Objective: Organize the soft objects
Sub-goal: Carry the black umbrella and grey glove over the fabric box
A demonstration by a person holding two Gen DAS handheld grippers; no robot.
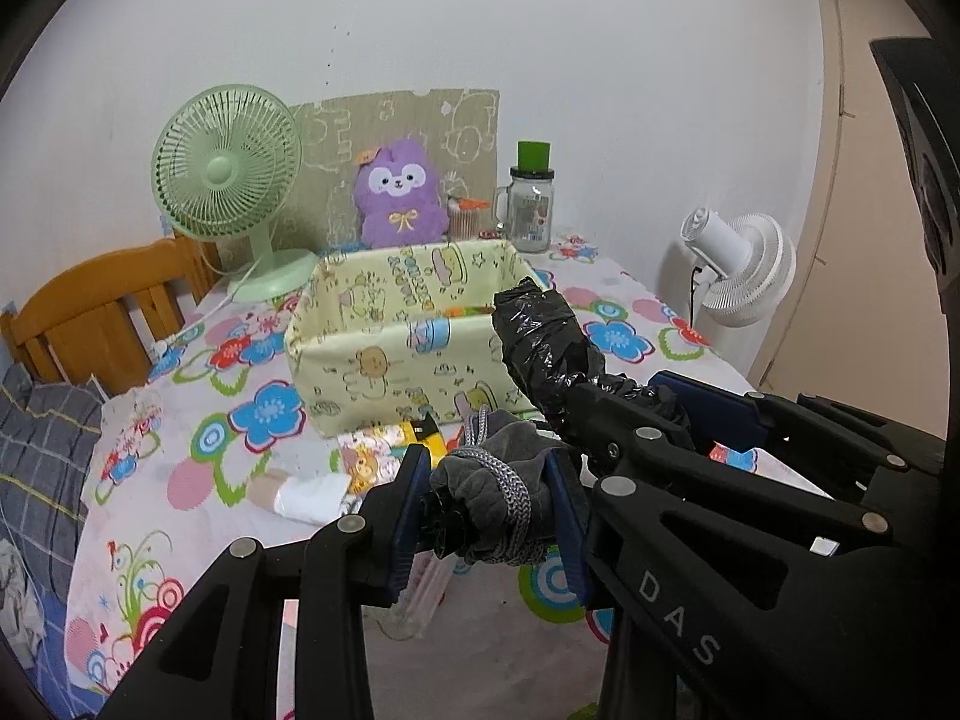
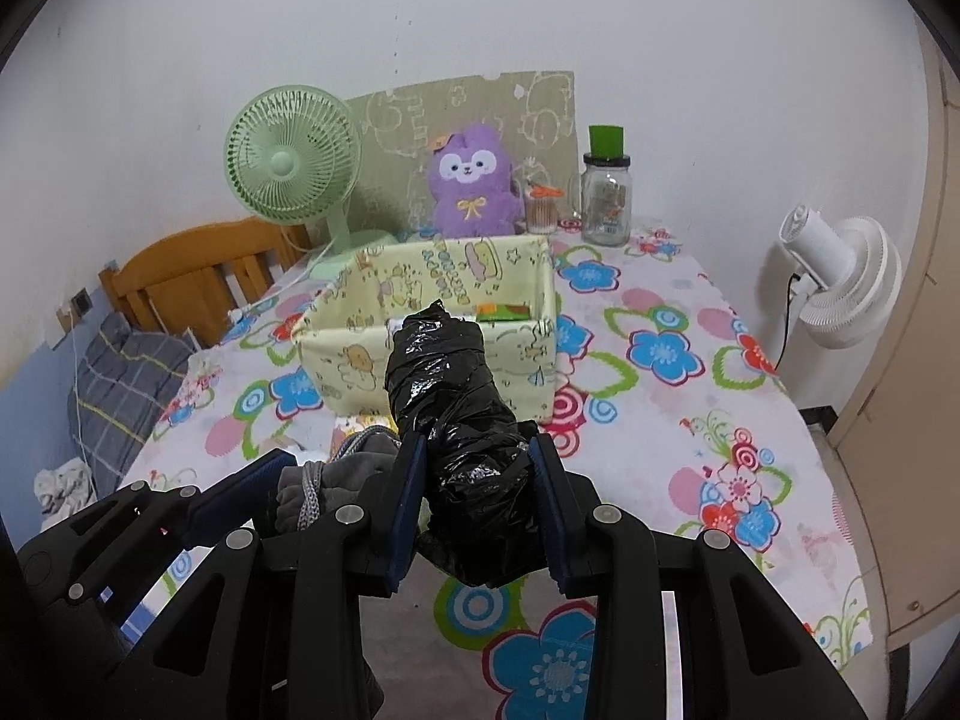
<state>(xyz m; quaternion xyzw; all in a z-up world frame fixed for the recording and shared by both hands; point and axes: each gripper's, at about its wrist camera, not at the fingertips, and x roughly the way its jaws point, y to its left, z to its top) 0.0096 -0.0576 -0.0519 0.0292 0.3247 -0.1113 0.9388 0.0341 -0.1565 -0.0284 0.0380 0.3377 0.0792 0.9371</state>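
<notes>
The left gripper [image 1: 489, 510] is clamping its blue pads on a grey cloth bundle [image 1: 498, 480] that is bound round with a silver-grey cord, and the bundle is hanging clear above the flowered tablecloth [image 1: 180, 420]. Just beside it, the right gripper [image 2: 480, 498] is squeezing the lower end of a black plastic roll [image 2: 456, 414], a crinkled, shiny wrap whose upper end is tilting away toward the box and overlapping its front wall in both views. The two grippers are sitting side by side, their linkages almost touching, each with its load lifted off the table. Beneath and just ahead of the left gripper, a few small packets [image 1: 372, 456] are lying on the cloth, one white and one printed with cartoon figures, close against the front of the fabric storage box [image 1: 384, 354]. That pale yellow box is standing open near the middle of the table, with something orange and green showing inside at its right end. Behind the box, a purple plush toy [image 1: 399, 195] is leaning upright against a patterned board, a green desk fan [image 1: 228, 162] is standing to its left, and a glass jar with a green lid [image 1: 533, 204] is standing to its right. A white floor fan [image 2: 840, 276] is standing off the table's right edge.
</notes>
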